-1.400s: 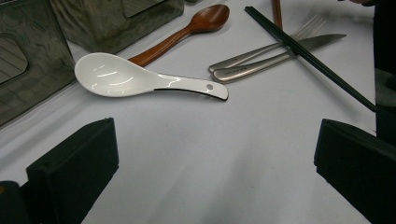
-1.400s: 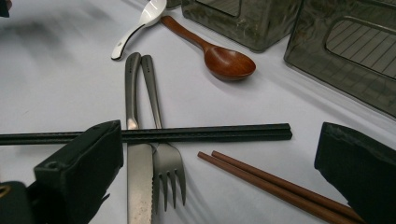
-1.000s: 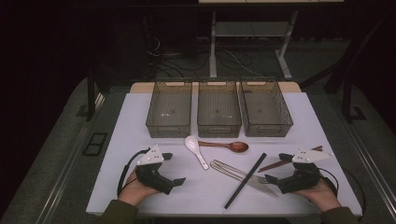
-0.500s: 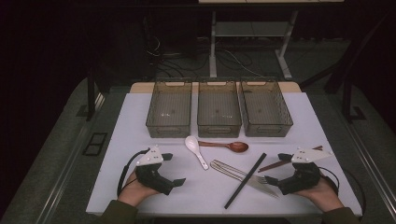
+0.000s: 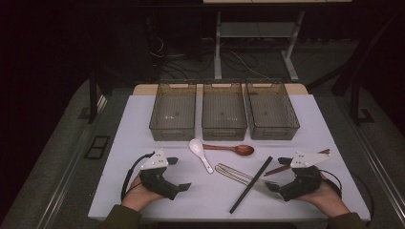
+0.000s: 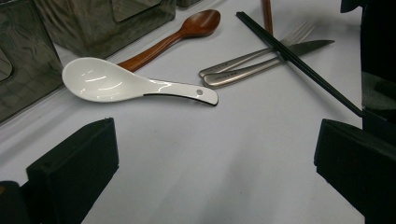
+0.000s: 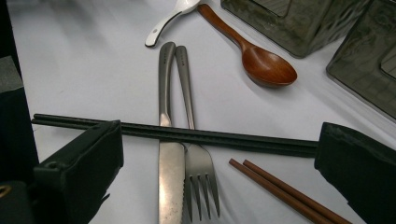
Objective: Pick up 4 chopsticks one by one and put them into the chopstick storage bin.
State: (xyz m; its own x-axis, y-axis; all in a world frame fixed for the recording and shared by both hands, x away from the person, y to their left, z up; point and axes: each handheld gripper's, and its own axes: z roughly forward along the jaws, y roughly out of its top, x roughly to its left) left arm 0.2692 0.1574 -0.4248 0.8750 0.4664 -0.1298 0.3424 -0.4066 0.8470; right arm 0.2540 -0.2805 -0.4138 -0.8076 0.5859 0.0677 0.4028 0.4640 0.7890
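Note:
Cutlery lies on the white tabletop (image 5: 138, 143). A white ceramic spoon (image 5: 200, 153) touches a wooden spoon (image 5: 231, 149). A metal knife and fork (image 5: 233, 172) lie side by side under a pair of black chopsticks (image 5: 250, 184). Brown chopsticks (image 5: 291, 164) lie near the right hand. My left gripper (image 5: 178, 173) rests open on the table, facing the white spoon (image 6: 116, 84). My right gripper (image 5: 278, 174) is open too; the black chopsticks (image 7: 210, 136), knife (image 7: 170, 168) and fork (image 7: 200, 168) lie between its jaws on the table.
Three smoky clear bins stand in a row at the back: left (image 5: 172, 132), middle (image 5: 224, 130), right (image 5: 275, 132). All look empty. The table's front edge runs just under both hands. Dark floor and cables surround the table.

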